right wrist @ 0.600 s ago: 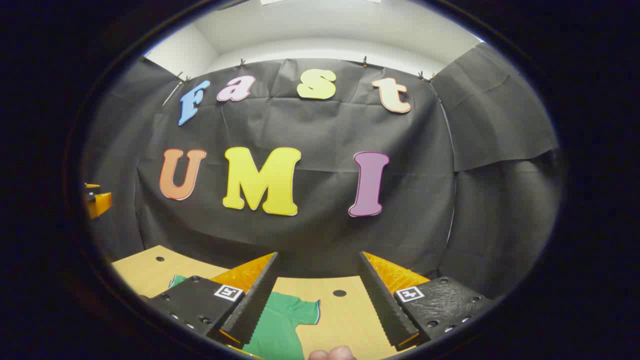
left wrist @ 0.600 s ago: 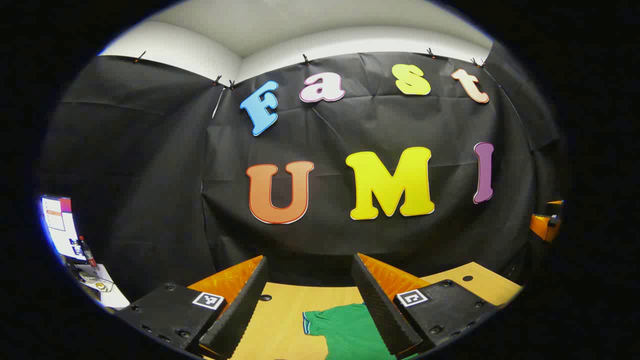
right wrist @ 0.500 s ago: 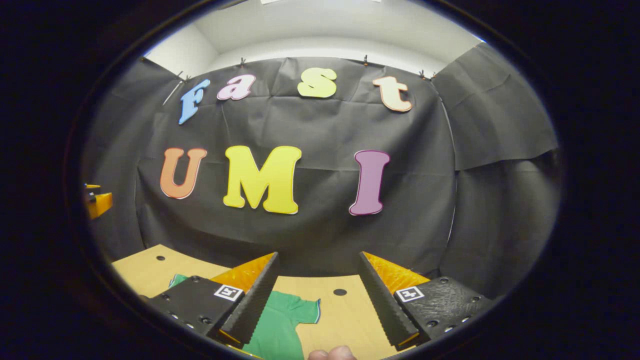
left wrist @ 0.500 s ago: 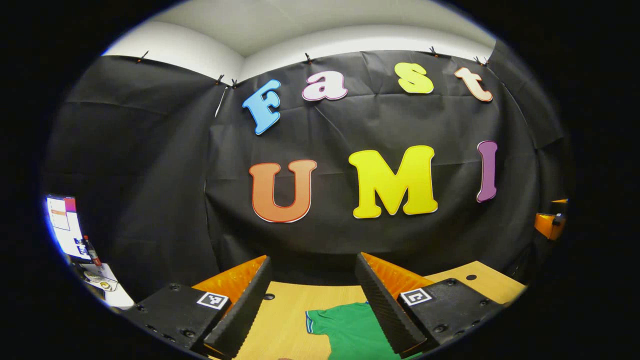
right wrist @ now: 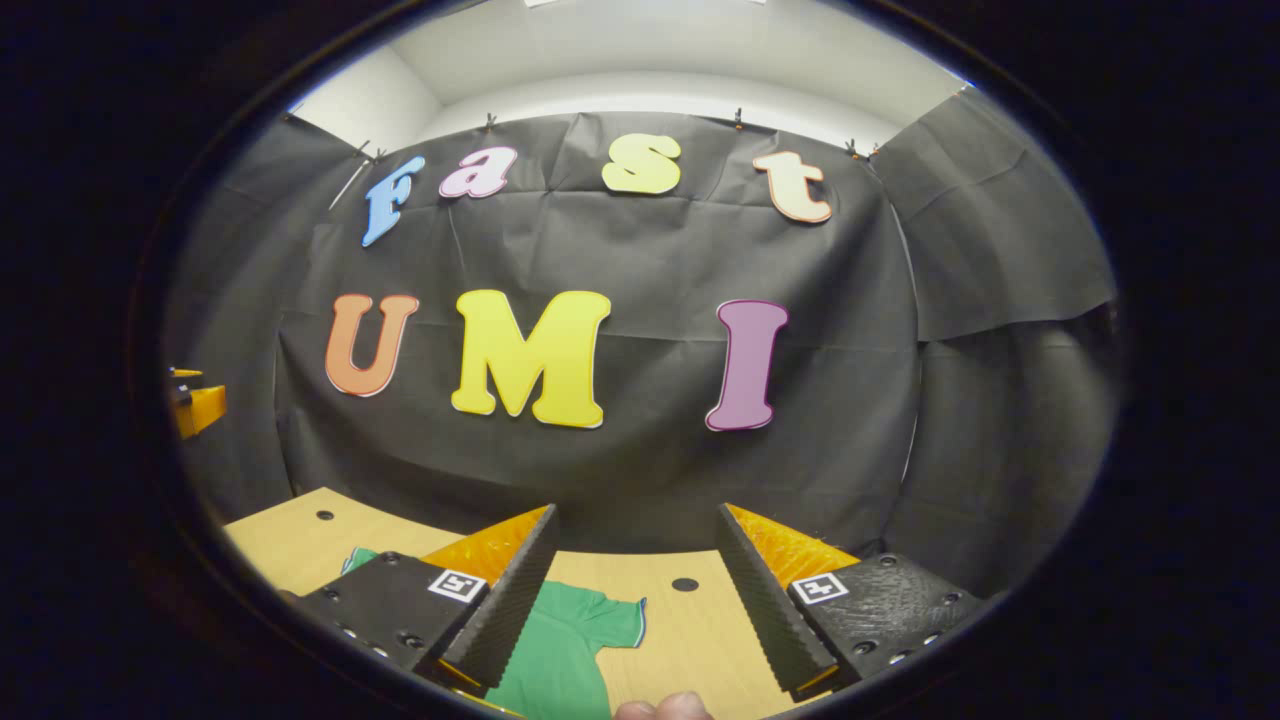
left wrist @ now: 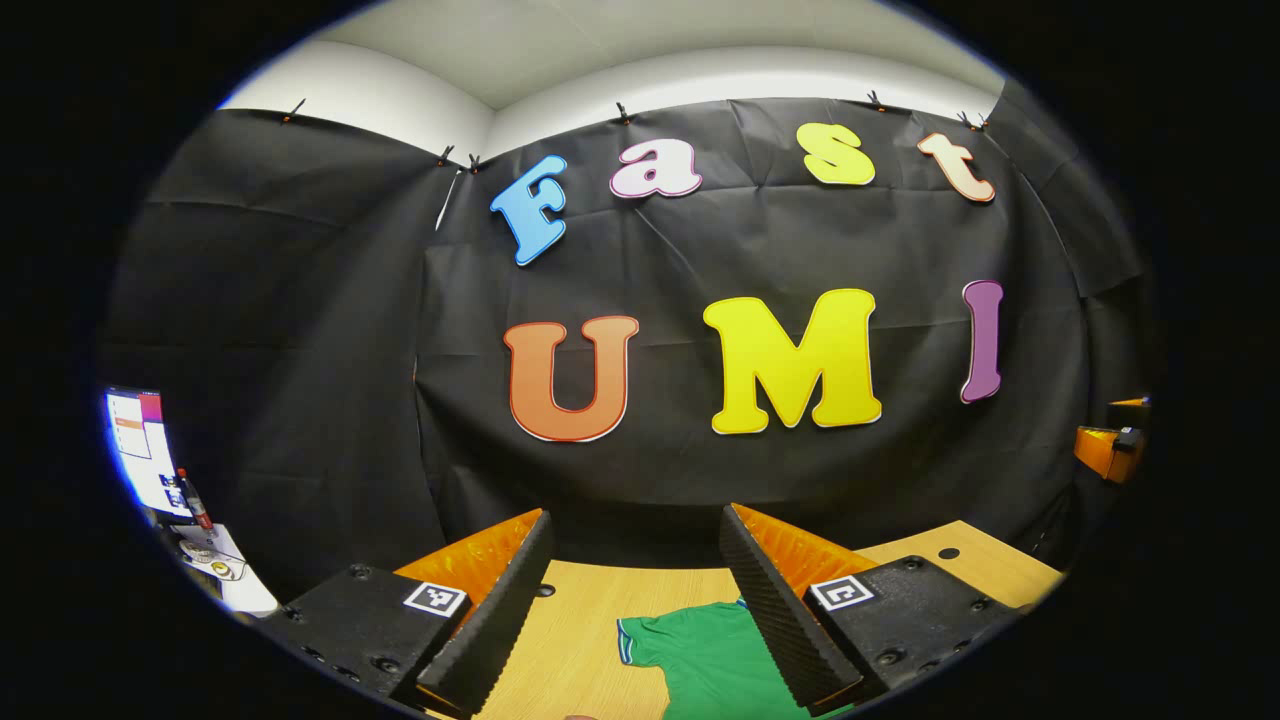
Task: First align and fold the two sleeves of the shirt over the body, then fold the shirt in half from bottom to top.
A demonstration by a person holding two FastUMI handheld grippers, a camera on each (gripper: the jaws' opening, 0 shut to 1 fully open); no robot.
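A green shirt (left wrist: 705, 655) lies flat on the wooden table (left wrist: 590, 610), its left sleeve spread out between my left gripper's fingers. My left gripper (left wrist: 636, 600) hangs above the table, open and holding nothing. In the right gripper view the same green shirt (right wrist: 565, 645) shows its right sleeve spread toward the middle, partly hidden behind the left finger (right wrist: 500, 620). My right gripper (right wrist: 635, 595) is open above the table with nothing between its fingers. A fingertip of the person's hand (right wrist: 665, 708) shows at the bottom edge.
Small round holes (right wrist: 685, 584) dot the wooden table (right wrist: 690, 630). A lit screen (left wrist: 140, 450) and small items on a side desk (left wrist: 215, 565) stand at the far left. The other gripper's body (left wrist: 1110, 448) shows at the right edge, and likewise the other gripper (right wrist: 195, 405) at the left edge.
Both views have drifted slightly, the left gripper turning a little to the left. Both grippers stay open and the shirt lies unmoved.
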